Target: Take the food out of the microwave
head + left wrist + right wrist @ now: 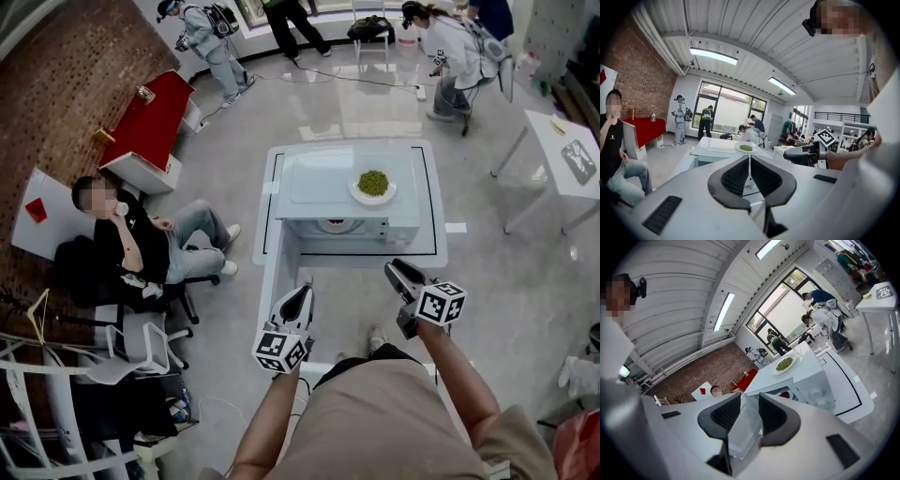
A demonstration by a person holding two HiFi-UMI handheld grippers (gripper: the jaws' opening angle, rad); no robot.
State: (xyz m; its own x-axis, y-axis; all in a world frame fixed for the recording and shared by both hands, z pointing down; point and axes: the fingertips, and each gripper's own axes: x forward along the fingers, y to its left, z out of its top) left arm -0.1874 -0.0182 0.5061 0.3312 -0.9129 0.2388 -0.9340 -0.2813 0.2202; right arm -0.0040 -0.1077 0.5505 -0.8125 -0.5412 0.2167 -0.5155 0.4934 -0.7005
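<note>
Left gripper (pixel 302 292) fingers together, right gripper (pixel 401 270) fingers apart and empty, plate of green food (pixel 355 190) atop microwave (pixel 314 183)

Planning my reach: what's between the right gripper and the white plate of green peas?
Head view: only bare white table and the white microwave front; the plate sits on its top.

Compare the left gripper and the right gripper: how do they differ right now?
The left gripper's jaws meet at the tips; the right gripper's jaws stand apart. In the head view the right gripper is nearer the microwave, while the left gripper is further back. Both are empty and short of the microwave.
</note>
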